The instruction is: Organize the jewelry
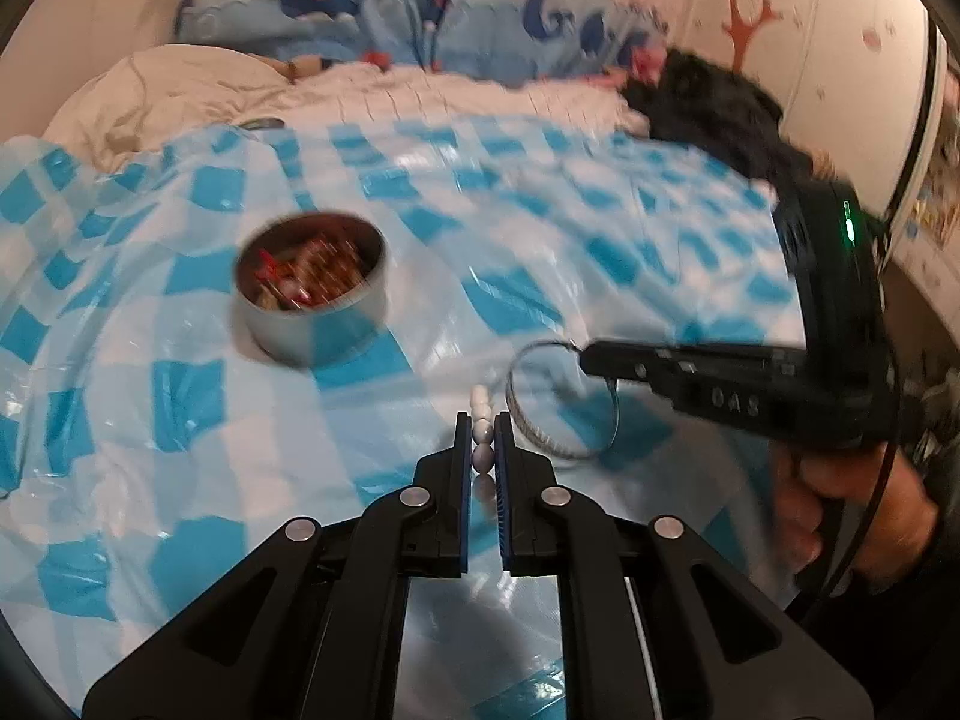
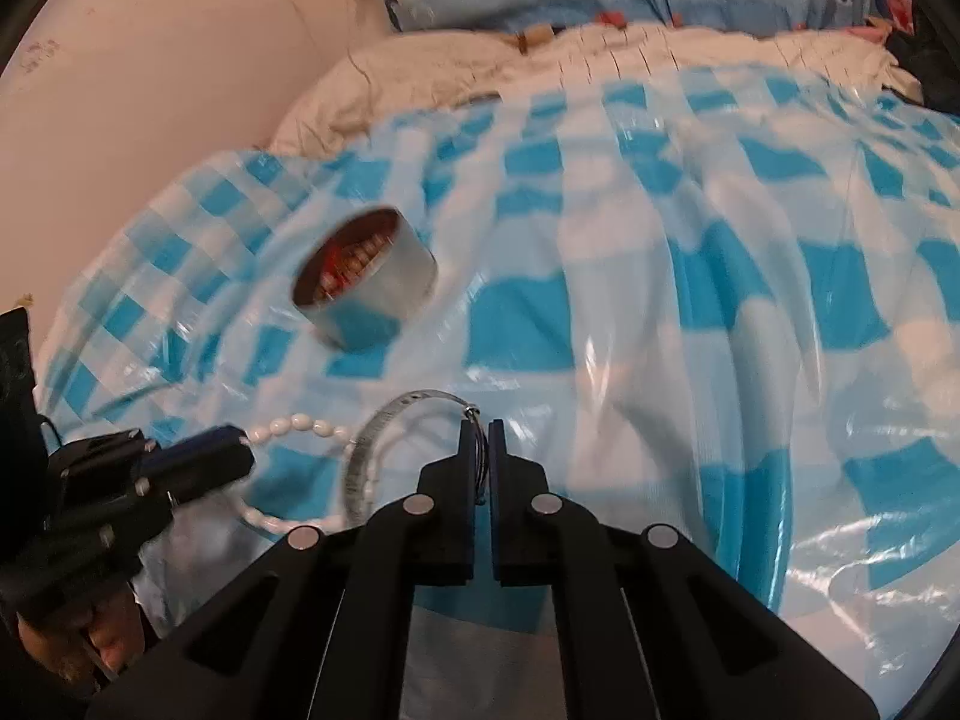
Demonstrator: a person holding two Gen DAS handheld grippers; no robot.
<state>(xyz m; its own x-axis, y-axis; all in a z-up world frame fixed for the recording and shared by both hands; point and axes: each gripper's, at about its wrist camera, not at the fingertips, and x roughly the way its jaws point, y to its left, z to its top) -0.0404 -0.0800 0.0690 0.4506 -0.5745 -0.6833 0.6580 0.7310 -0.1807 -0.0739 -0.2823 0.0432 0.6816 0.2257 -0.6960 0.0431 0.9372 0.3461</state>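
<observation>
While no writing reads clearly, the tin (image 1: 312, 288) holds mixed jewelry; left tongs (image 1: 483, 438) pinch white beads (image 1: 482, 414), right tongs (image 2: 480, 450) pinch a bangle (image 2: 384, 426).

The tin (image 1: 311, 288) sits on the sheet (image 1: 600, 252) spread over the bed, with trinkets lying in it. Nearer me than the tin and to its right, my left gripper (image 1: 483, 441) has the bead bracelet (image 1: 482, 420) between its fingers. Just right of that, my right gripper (image 2: 480, 450) pinches the bangle (image 2: 384, 426). Behind the tin, pillows (image 1: 180, 90) lie at the bed's head.
</observation>
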